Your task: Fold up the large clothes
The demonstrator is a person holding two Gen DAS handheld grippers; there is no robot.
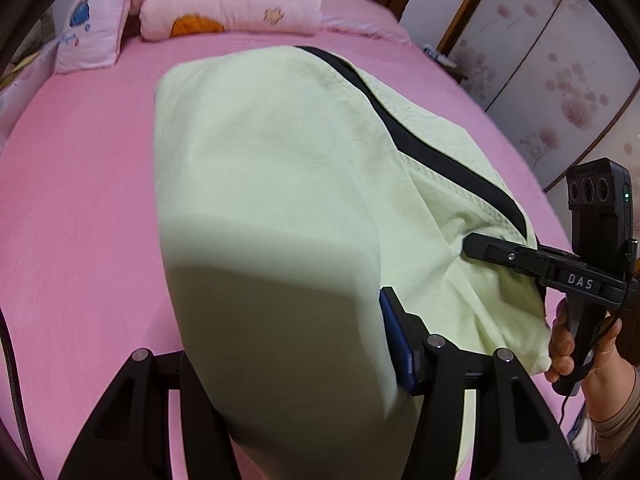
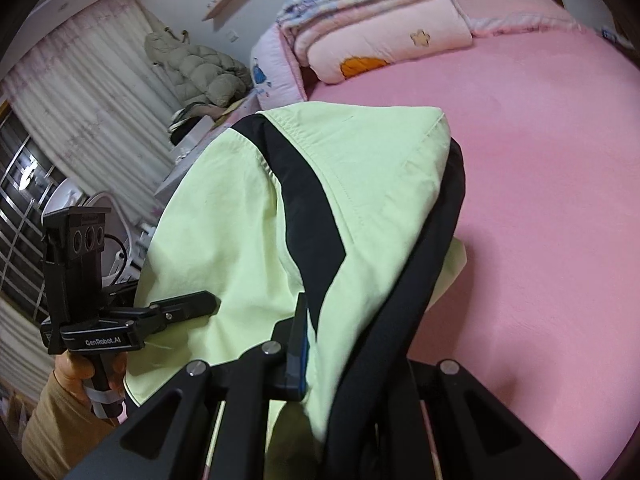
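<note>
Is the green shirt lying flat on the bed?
No. The shirt hangs bunched above the bed, pinched by the right hand-held gripper.

One garment (image 1: 260,184), two tongs (image 1: 280,360) (image 2: 320,360)

Loads of free room on the bed (image 1: 80,184): the pink sheet is bare on both sides of the green garment (image 1: 260,168) and out ahead of it. Only clutter sits at the far end, a folded quilt (image 1: 232,4) and a pillow (image 1: 88,24) against the headboard. The garment itself is the main blocker, draping over both grippers and covering the middle. Off the bed's right edge are the closet doors (image 1: 560,80). Off the left edge it's crowded, with a curtain (image 2: 80,92) and a puffy jacket (image 2: 200,72) hanging on the wall.
</note>
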